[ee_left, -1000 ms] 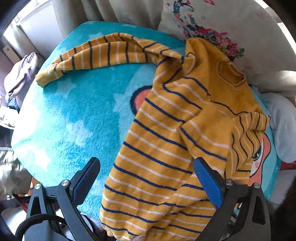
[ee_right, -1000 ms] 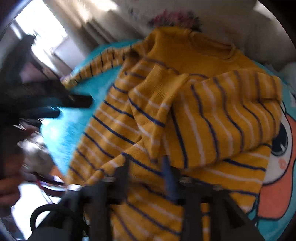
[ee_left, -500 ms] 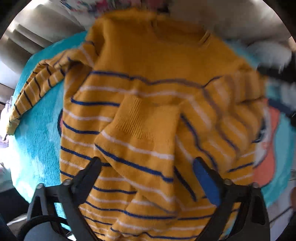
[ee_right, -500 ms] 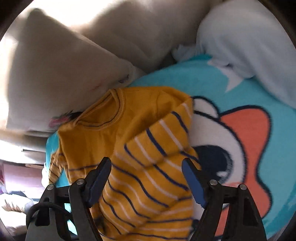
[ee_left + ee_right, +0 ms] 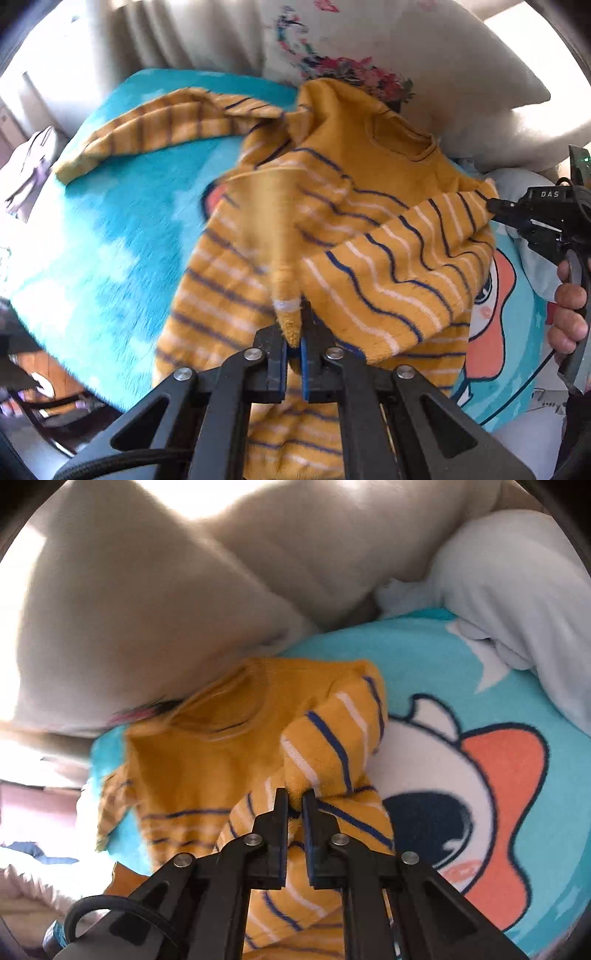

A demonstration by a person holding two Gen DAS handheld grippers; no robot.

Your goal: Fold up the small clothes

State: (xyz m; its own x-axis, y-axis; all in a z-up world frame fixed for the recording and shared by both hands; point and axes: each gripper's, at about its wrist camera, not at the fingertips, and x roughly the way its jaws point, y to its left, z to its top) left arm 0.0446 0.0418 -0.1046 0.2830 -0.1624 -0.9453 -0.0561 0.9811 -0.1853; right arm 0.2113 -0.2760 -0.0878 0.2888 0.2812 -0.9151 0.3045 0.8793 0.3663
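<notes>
Left gripper (image 5: 294, 341) pinched striped sweater (image 5: 343, 236) cuff, fingers nearly closed. Right gripper (image 5: 295, 805), at three o'clock, clamped sleeve fold likewise. Sweater lay on turquoise blanket (image 5: 122, 221), collar toward twelve o'clock.

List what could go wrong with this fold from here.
1. Both grippers, left gripper and right gripper, pinch only small bunches of the sweater; either could slip out.
2. The far sleeve lies spread on the blanket and may drag unfolded.

Mustard-yellow sweater (image 5: 369, 206) with navy and white stripes, turquoise blanket (image 5: 122, 229) bore an orange-and-white cartoon, cream pillow (image 5: 424, 74) was floral-printed
</notes>
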